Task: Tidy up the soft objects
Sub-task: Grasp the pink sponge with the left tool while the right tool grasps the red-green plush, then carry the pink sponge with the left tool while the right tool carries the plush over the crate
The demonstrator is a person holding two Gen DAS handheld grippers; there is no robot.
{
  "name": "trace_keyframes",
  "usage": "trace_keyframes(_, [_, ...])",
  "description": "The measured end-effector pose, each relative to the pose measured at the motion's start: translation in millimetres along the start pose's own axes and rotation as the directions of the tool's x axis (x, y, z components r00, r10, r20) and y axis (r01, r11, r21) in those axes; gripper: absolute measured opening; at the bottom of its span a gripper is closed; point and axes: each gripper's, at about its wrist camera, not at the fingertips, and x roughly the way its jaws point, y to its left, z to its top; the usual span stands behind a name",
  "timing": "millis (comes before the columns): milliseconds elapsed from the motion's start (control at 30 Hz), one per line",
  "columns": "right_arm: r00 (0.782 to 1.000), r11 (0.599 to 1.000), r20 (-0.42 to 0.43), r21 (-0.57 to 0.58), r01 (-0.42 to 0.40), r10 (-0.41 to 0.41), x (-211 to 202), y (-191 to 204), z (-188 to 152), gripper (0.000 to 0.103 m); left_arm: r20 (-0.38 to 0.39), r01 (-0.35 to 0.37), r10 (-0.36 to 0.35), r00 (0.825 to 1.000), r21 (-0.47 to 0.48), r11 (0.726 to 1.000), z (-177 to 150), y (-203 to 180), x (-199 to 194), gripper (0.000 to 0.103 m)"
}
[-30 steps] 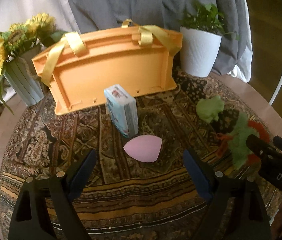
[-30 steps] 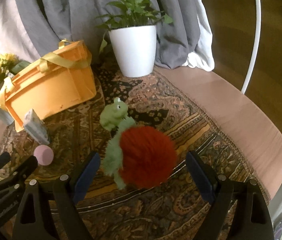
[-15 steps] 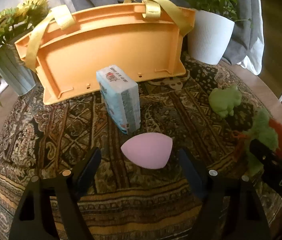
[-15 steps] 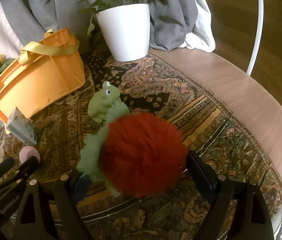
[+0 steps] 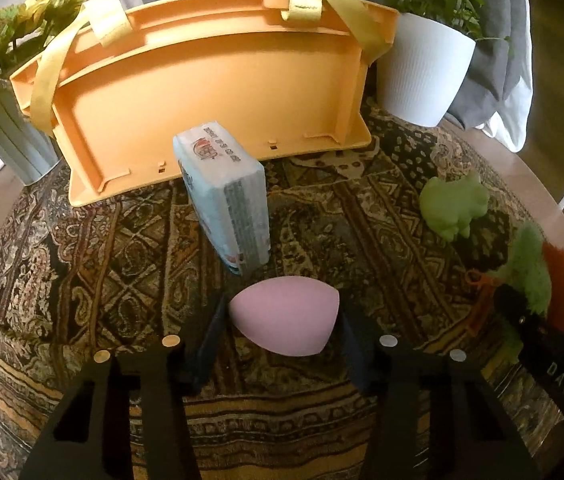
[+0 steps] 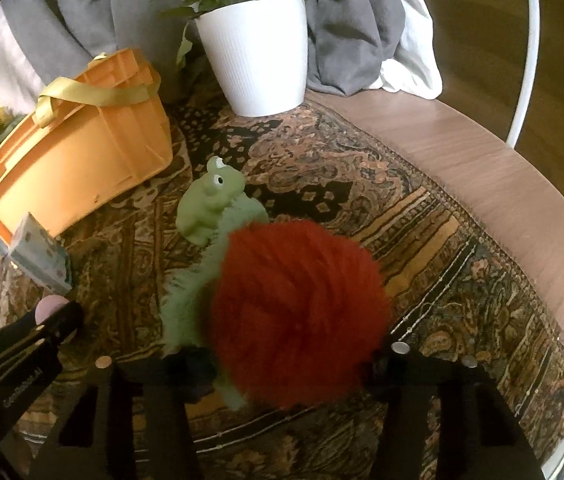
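A pink egg-shaped sponge (image 5: 286,314) lies on the patterned cloth between the fingers of my left gripper (image 5: 282,332). Its jaws are closing and both pads touch the sponge's sides. My right gripper (image 6: 294,364) is closing too, around a fluffy red and green toy (image 6: 298,312) whose fur hides the pads. In the left wrist view that toy (image 5: 530,276) sits at the right edge. A green frog toy (image 6: 209,200) stands just behind it. A pack of tissues (image 5: 225,196) stands on end behind the sponge.
An orange basket (image 5: 209,92) with yellow straps lies tipped on its side at the back. A white plant pot (image 5: 422,76) stands to its right and a vase of sunflowers (image 5: 5,132) to its left. The bare wooden table rim (image 6: 502,184) curves along the right.
Both grippers came down and forward onto their objects. The left fingers closed in to the sponge's sides, and the right fingers closed into the fluffy toy's fur.
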Motion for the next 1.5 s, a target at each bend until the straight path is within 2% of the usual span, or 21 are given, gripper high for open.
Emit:
trace_keyframes(167, [1.000,1.000,0.011,-0.019,0.001,0.000,-2.2,0.3,-0.5,0.044,0.013,0.000,-0.001,1.000,0.017,1.000,-1.5,-0.3,-1.7,0.049])
trace_keyframes(733, [0.991,0.996,0.122,-0.071,-0.045,0.053,-50.1,10.4,11.9,0.044,0.126,0.036,-0.040,0.991,0.029,0.999,10.1,3.7,-57.0,0.049])
trace_keyframes(1167, [0.970,0.987,0.205,-0.126,-0.104,0.129,-95.3,34.5,26.9,0.044,0.246,0.016,-0.017,0.969,0.005,1.000,25.7,17.9,-110.7,0.049])
trace_keyframes(1500, [0.943,0.974,0.275,-0.175,-0.143,0.188,-126.5,61.0,42.6,0.044,0.334,0.000,0.010,0.942,-0.031,1.000,38.8,36.5,-150.1,0.048])
